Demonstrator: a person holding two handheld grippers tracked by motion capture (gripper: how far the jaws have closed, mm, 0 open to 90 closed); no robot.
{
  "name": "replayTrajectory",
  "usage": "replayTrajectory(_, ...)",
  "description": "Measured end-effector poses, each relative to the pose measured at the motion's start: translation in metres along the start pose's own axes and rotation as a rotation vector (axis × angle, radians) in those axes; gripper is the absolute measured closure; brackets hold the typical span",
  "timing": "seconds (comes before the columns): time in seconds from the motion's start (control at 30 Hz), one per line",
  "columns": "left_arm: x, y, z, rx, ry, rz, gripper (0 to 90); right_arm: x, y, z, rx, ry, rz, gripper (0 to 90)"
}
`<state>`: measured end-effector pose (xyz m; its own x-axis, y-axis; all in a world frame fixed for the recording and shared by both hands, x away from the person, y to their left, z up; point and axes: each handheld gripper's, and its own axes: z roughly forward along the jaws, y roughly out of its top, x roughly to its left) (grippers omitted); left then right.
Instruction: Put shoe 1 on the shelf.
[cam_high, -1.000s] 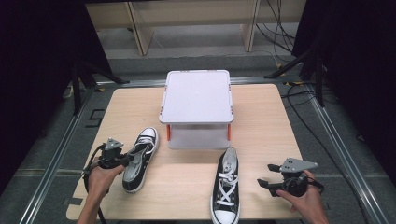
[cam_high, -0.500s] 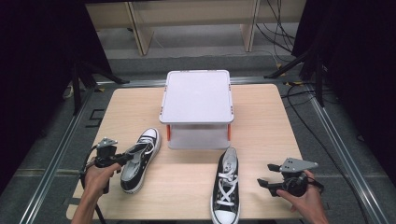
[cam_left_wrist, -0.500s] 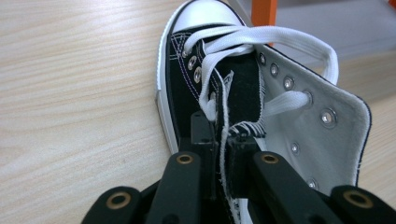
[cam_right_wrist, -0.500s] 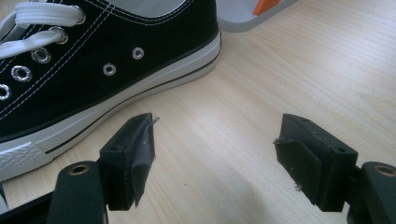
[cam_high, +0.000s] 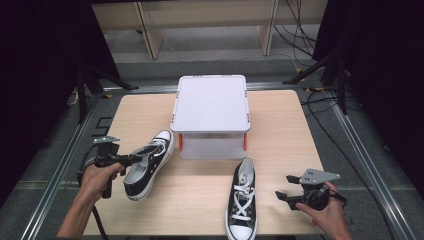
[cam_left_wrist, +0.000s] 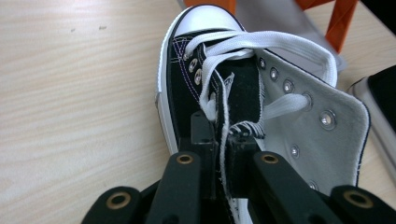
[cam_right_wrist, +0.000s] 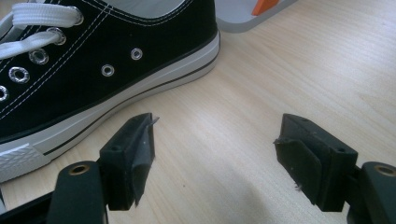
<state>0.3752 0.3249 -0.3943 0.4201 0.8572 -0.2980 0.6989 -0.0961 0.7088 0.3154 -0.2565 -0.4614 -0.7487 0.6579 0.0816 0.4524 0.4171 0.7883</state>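
My left tool (cam_high: 131, 159): clamped on the canvas side wall of the left sneaker (cam_high: 148, 164), pads pinching it beside the lace eyelets (cam_left_wrist: 219, 140)
Left sneaker: at my left tool's tips, tilted, toe pointing away from me toward the white box (cam_high: 212, 116), heel end off the tabletop (cam_high: 280, 125)
My right tool (cam_high: 286, 187): jaws well apart, nothing between them, bare tabletop under the gap (cam_right_wrist: 215, 154)
Right sneaker (cam_high: 243, 199): flat on the tabletop, just to the left of my right tool, sole edge near one pad (cam_right_wrist: 84, 70), not touched
White box: lid on, orange clips, beyond both sneakers
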Motion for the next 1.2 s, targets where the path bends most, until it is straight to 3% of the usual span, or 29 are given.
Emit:
replayTrajectory(0.2, -0.002, 0.025, -0.017, -0.003, -0.002, 0.027, 84.5, 0.000, 0.000, 0.000, -0.001, 0.001, 0.001, 28.2)
replayTrajectory(0.37, -0.001, 0.038, -0.030, -0.041, -0.004, -0.005, 84.5, -0.001, 0.000, 0.000, -0.003, 0.001, -0.004, 28.2)
replayTrajectory(0.53, 0.001, 0.062, -0.045, -0.063, 0.027, -0.004, 84.5, -0.001, 0.000, 0.000, -0.003, 0.001, -0.002, 28.2)
replayTrajectory(0.7, -0.002, 0.078, -0.052, -0.090, 0.024, -0.005, 84.5, -0.001, 0.001, -0.001, 0.002, -0.007, -0.002, 28.2)
replayTrajectory(0.8, -0.009, 0.093, -0.052, -0.121, 0.010, -0.008, 84.5, -0.001, 0.001, -0.001, -0.004, -0.007, -0.001, 28.2)
replayTrajectory(0.97, -0.018, 0.111, -0.048, -0.128, 0.008, 0.014, 84.4, -0.001, 0.001, -0.001, -0.008, -0.008, 0.001, 28.2)
replayTrajectory(1.2, -0.039, 0.144, -0.029, -0.141, 0.000, 0.031, 84.4, -0.001, 0.001, -0.001, -0.008, -0.010, 0.002, 28.2)
